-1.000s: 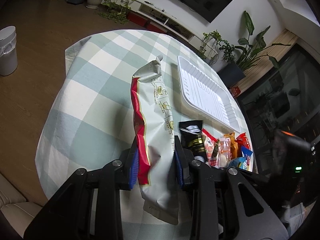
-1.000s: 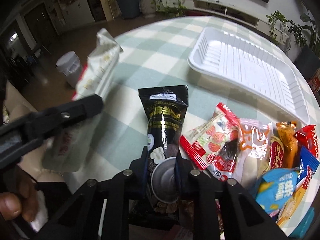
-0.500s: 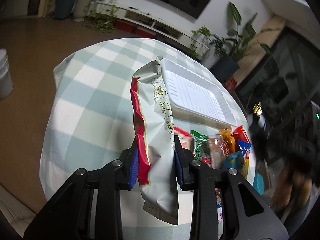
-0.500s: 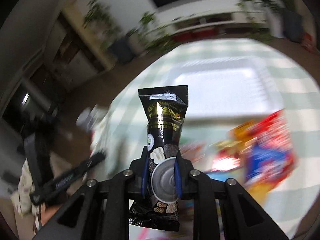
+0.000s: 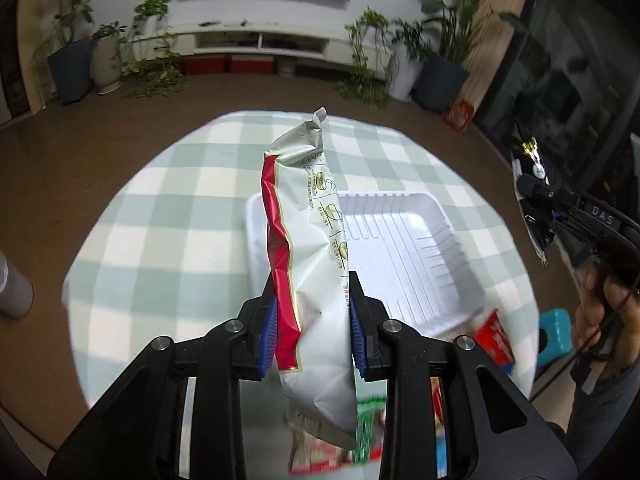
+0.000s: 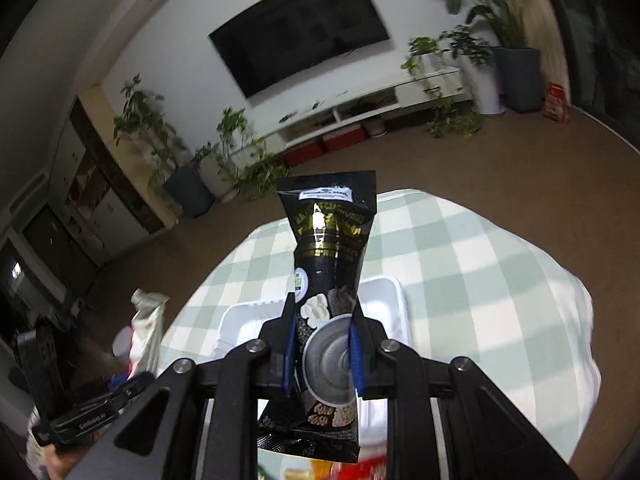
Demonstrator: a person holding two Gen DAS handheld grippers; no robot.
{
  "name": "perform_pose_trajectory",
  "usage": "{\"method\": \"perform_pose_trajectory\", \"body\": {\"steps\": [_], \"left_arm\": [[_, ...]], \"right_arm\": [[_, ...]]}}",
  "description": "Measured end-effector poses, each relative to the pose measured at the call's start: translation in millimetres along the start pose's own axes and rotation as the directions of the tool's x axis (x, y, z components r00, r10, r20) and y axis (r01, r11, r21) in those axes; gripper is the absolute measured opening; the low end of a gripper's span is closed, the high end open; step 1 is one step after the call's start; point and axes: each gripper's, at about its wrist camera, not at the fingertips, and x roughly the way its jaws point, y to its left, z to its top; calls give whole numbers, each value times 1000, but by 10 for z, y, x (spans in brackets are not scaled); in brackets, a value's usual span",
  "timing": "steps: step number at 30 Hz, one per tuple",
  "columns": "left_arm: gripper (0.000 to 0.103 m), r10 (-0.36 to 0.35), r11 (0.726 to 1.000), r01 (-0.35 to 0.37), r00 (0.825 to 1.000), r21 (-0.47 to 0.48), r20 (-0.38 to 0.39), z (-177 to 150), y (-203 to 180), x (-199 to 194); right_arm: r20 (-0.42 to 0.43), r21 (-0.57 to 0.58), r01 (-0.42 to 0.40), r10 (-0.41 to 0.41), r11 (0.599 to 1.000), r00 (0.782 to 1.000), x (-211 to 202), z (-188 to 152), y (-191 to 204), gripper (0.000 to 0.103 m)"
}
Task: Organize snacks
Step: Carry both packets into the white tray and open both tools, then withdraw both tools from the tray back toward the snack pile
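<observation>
My left gripper (image 5: 312,328) is shut on a silver and red snack bag (image 5: 312,248), held upright above the near edge of a white foam tray (image 5: 404,248). My right gripper (image 6: 322,352) is shut on a black snack pouch (image 6: 328,248), held in the air over the tray (image 6: 384,300). The right gripper with the black pouch (image 5: 534,200) shows at the right of the left wrist view. The silver bag (image 6: 146,332) shows at the left of the right wrist view.
The round table has a green and white checked cloth (image 5: 168,232). Several loose snack packets (image 5: 494,336) lie at the near side of the tray. A blue stool (image 5: 554,336) stands beside the table. Potted plants and a TV shelf stand at the far wall.
Both grippers have lifted their packets off the table and swung toward the tray. The black pouch left the snack pile. Both views now face the TV wall.
</observation>
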Motion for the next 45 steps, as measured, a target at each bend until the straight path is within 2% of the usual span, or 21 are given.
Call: {"method": "perform_pose_trajectory", "body": {"steps": [5, 9, 13, 18, 24, 28, 30, 33, 34, 37, 43, 45], "left_arm": [[27, 57, 996, -50, 995, 80, -87, 111, -242, 617], [28, 79, 994, -69, 989, 80, -128, 103, -273, 927], [28, 108, 993, -96, 980, 73, -170, 23, -238, 1182], [28, 120, 991, -106, 976, 80, -185, -11, -210, 1338], [30, 144, 985, -123, 971, 119, -192, -59, -274, 1400], [31, 154, 983, -130, 969, 129, -194, -70, -292, 1421], [42, 168, 981, -144, 967, 132, -190, -69, -298, 1422], [48, 182, 978, -160, 968, 135, -172, -65, -317, 1380], [49, 183, 978, -161, 969, 132, -169, -56, -315, 1370], [56, 181, 978, -160, 971, 133, -159, -54, -325, 1324], [62, 170, 980, -158, 980, 119, -105, -25, -333, 1036], [73, 153, 984, -145, 985, 101, -83, -29, -327, 881]], "right_arm": [[-117, -67, 16, -23, 998, 993, 459, -133, -72, 23], [-207, -101, 18, -38, 995, 978, 703, -306, -143, 23], [-256, -133, 36, -69, 990, 964, 874, -403, -175, 23], [-319, -113, 67, -100, 991, 943, 1054, -510, -317, 24], [-357, -103, 106, -136, 989, 924, 1169, -572, -376, 24], [-361, -100, 112, -141, 989, 922, 1151, -592, -372, 28], [-358, -97, 118, -146, 988, 922, 1151, -587, -383, 29], [-358, -93, 117, -143, 989, 923, 1133, -588, -381, 30], [-356, -94, 116, -142, 989, 924, 1139, -579, -383, 31], [-350, -86, 111, -135, 990, 927, 1110, -556, -380, 45], [-303, -33, 83, -89, 996, 949, 890, -456, -388, 55], [-277, -21, 62, -65, 998, 959, 784, -413, -371, 56]]}}
